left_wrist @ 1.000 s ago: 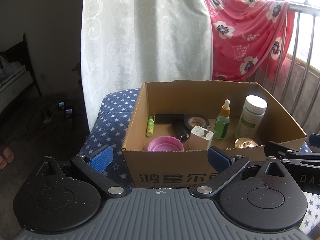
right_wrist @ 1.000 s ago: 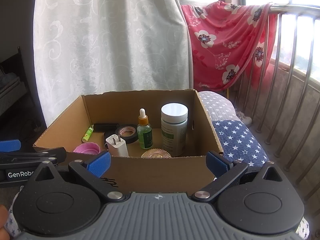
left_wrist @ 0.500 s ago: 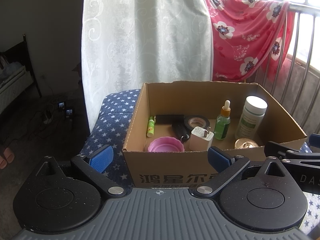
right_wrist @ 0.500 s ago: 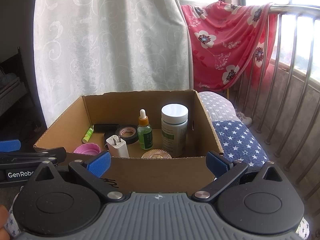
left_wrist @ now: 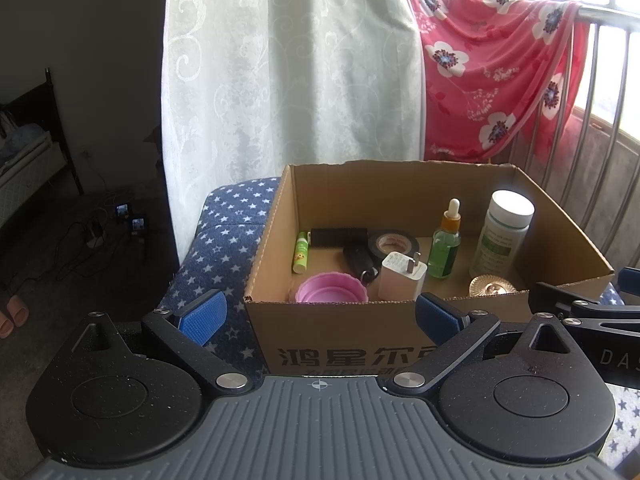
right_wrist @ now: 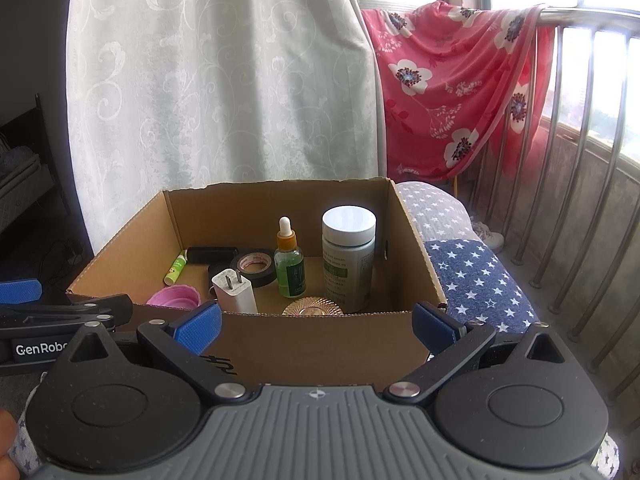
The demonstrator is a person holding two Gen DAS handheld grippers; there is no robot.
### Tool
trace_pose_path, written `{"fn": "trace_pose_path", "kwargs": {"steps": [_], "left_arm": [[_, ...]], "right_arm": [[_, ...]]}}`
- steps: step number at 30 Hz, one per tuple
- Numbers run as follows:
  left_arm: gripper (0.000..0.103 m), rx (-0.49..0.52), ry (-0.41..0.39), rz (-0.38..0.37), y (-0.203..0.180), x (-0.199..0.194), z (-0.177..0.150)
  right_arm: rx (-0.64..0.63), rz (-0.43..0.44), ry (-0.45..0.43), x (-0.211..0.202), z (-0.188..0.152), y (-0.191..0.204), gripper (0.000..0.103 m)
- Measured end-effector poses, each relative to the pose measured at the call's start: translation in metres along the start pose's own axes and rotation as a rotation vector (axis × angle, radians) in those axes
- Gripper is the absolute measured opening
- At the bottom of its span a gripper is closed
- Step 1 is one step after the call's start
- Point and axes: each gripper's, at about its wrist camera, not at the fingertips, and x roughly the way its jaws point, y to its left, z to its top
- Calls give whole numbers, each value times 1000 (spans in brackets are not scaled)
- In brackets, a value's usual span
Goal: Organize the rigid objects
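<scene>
Left wrist view, near to far: left gripper (left_wrist: 318, 312) low in frame, jaws wide apart, empty, poised before cardboard box (left_wrist: 340, 344). Right gripper (right_wrist: 316, 326) likewise spread, holding nothing. Inside, frame centre: pink cup (left_wrist: 331, 293), white charger (left_wrist: 401, 275), then upright dropper bottle (left_wrist: 445, 245) and white-capped jar (left_wrist: 502, 240), seemingly grouped for tidiness.

This is a room in a home. A white curtain (right_wrist: 224, 80) hangs by the window, a pink flower blanket (right_wrist: 460, 88) dries on the rail, and a bed (left_wrist: 24, 160) sits far left.
</scene>
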Motion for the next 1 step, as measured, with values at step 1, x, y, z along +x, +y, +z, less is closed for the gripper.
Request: {"fn": "trace_pose_path", "kwargs": {"steps": [1], "left_arm": [[101,-1,0,0,0,0,0]], "right_arm": [[0,1,0,0,0,0,103]]}}
